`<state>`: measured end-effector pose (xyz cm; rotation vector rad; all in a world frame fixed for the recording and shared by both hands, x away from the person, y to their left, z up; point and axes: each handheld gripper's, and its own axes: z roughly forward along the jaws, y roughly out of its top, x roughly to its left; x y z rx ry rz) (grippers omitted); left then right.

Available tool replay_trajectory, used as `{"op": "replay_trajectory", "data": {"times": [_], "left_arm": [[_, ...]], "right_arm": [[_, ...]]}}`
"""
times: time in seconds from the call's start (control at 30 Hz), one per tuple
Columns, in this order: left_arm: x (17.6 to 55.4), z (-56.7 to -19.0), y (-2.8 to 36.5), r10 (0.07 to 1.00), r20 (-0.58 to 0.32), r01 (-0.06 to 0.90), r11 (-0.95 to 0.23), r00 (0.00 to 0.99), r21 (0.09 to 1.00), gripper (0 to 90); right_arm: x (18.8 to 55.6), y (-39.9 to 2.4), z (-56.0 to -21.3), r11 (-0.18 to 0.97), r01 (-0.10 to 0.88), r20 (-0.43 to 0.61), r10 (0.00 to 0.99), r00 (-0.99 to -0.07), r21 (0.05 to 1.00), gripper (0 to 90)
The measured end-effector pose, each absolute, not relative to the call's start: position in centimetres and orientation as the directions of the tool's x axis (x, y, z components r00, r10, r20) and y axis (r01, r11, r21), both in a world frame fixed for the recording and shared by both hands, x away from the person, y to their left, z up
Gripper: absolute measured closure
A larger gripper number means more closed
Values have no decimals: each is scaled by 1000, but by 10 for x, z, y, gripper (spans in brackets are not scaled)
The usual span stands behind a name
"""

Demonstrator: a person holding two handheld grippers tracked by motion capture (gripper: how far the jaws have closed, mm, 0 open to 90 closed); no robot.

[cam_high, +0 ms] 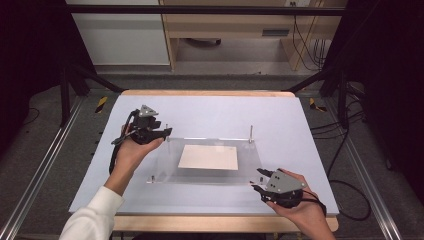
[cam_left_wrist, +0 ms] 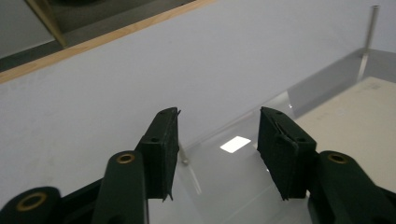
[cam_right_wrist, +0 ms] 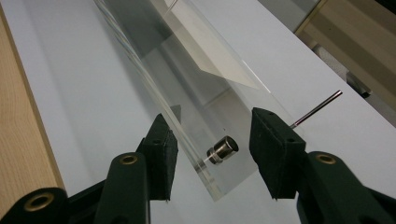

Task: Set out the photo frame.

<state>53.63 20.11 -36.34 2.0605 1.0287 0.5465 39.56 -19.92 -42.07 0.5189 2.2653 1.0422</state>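
- Right gripper (cam_high: 261,181) sits closest, low at the near right corner of the tabletop (cam_high: 210,107), held in the person's right hand (cam_high: 300,207).
- Its jaws stand partly apart on either side of the near right corner of the clear acrylic plate (cam_high: 200,172); in the right gripper view that corner (cam_right_wrist: 212,184) and a small metal stud (cam_right_wrist: 222,149) lie between the pads, but the pads aren't pressing on anything.
- Clear plate lies flat mid-tabletop, with a cream sheet of paper (cam_high: 208,157) under or on it, I can't tell which.
- Two thin metal pins stick up at the plate's far corners, one on the right (cam_high: 251,132) and one on the left next to the left gripper.
- Left gripper (cam_high: 167,132) hovers at the plate's far left corner, in the left hand (cam_high: 131,150), white sleeve (cam_high: 92,215) behind it.
- In the left gripper view, its jaws are spread with nothing between them, just the plate's edge (cam_left_wrist: 243,126) showing below, and the paper (cam_left_wrist: 359,121) off to the right.
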Motion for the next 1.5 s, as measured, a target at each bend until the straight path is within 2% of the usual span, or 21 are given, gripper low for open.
{"op": "replay_trajectory", "data": {"times": [0.23,0.37,0.6,0.77,1.07,1.23,1.5], "left_arm": [[500,-335,195,756,65,413,-425,651,805,393],[489,-331,196,735,78,396,-448,674,802,336],[468,-322,196,685,128,312,-479,717,821,213],[456,-318,197,665,152,277,-493,731,825,170],[439,-313,198,628,208,212,-526,749,824,139],[430,-315,196,609,266,166,-558,747,813,170],[422,-325,195,573,304,141,-603,761,785,224]], "right_arm": [[405,-200,-405,601,135,-306,572,-761,788,543],[409,-201,-399,592,146,-289,575,-765,792,551],[416,-202,-388,580,156,-267,577,-772,800,577],[422,-202,-379,580,161,-263,576,-774,798,598],[429,-202,-370,574,173,-246,578,-779,801,615],[432,-202,-367,569,177,-238,578,-780,803,618],[433,-203,-367,572,174,-239,573,-784,802,618]]}}
